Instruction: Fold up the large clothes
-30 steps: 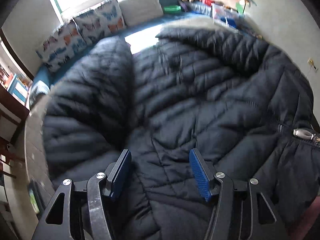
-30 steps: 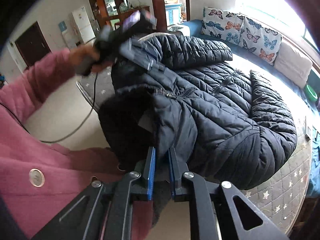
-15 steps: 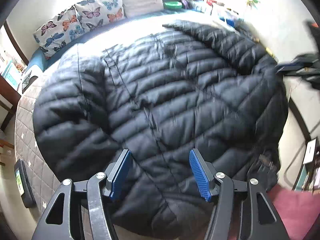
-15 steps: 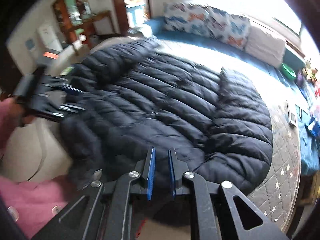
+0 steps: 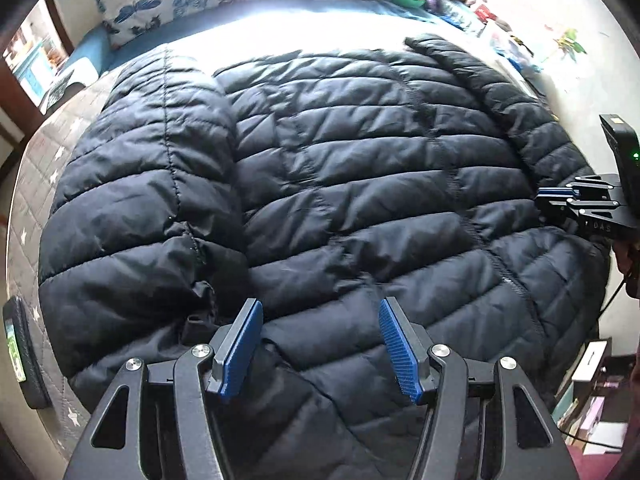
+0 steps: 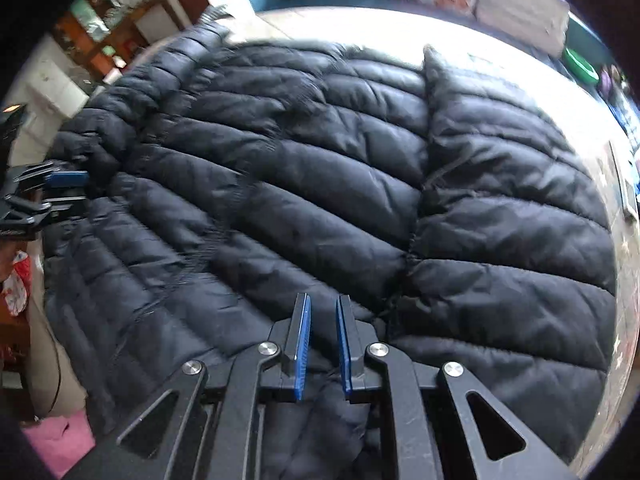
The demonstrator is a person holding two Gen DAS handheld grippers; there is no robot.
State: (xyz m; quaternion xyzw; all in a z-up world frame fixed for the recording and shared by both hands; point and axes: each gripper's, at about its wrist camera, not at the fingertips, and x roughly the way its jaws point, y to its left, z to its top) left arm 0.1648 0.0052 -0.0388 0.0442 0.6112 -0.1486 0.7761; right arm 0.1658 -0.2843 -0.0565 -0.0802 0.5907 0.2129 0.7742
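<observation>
I see the black quilted puffer jacket [image 5: 360, 200] spread flat across the grey star-print quilted mat [image 5: 36, 184], its back panel up and one sleeve [image 5: 152, 184] folded in along the side. My left gripper [image 5: 320, 344] hangs over the near hem with its jaws wide and nothing between them. My right gripper [image 6: 322, 344] is nearly closed, seemingly pinching a fold of hem, though blur hides it.

Quilted jacket [image 5: 340, 184]: slightly glossy cloth, probably nylon; ribbed blue pads [image 5: 396, 354]
</observation>
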